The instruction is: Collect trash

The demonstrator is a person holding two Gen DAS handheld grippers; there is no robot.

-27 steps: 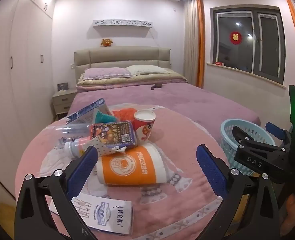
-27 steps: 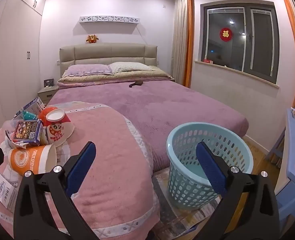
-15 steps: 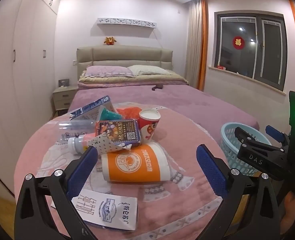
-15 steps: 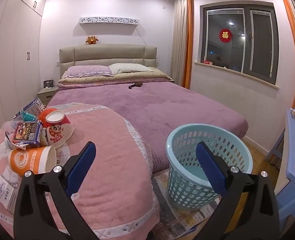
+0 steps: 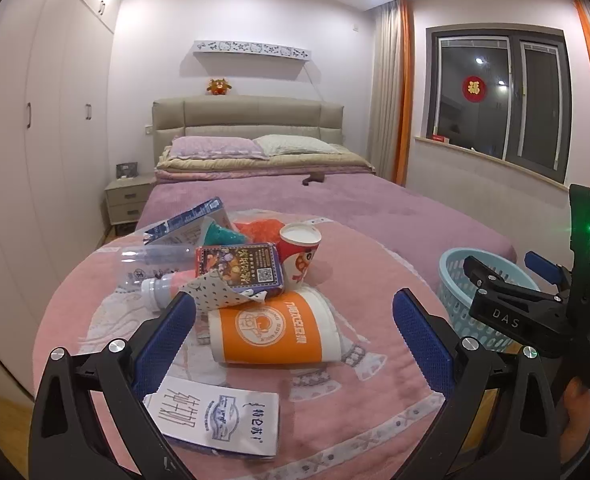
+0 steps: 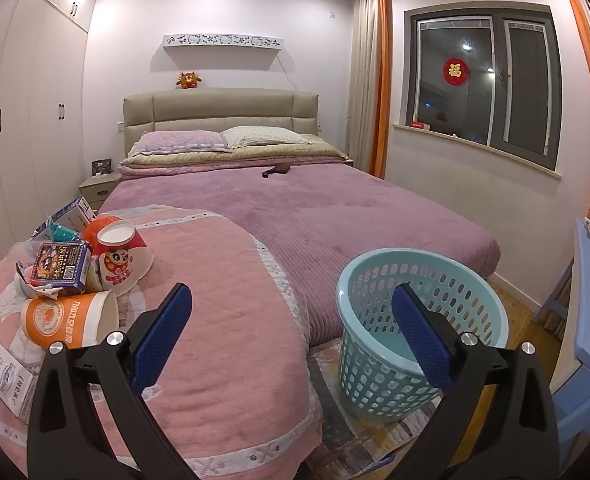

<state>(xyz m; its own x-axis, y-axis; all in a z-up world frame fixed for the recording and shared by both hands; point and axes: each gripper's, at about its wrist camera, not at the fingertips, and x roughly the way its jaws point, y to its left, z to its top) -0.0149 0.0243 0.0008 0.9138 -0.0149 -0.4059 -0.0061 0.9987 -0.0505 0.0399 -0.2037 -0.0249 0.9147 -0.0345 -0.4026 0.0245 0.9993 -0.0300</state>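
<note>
Trash pile [image 5: 251,276] on pink blanket [image 5: 375,288], ahead of open left gripper [image 5: 295,320].

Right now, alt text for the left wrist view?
A pile of trash, with an orange paper cup on its side nearest, lies on a pink blanket between the open fingers of the left gripper. A white leaflet lies closer; the right gripper and a blue basket sit right.

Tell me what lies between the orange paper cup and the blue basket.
Only bare pink blanket, then the bed's edge; the right wrist view shows it. The orange paper cup lies on the blanket, the blue basket stands on the floor.
</note>
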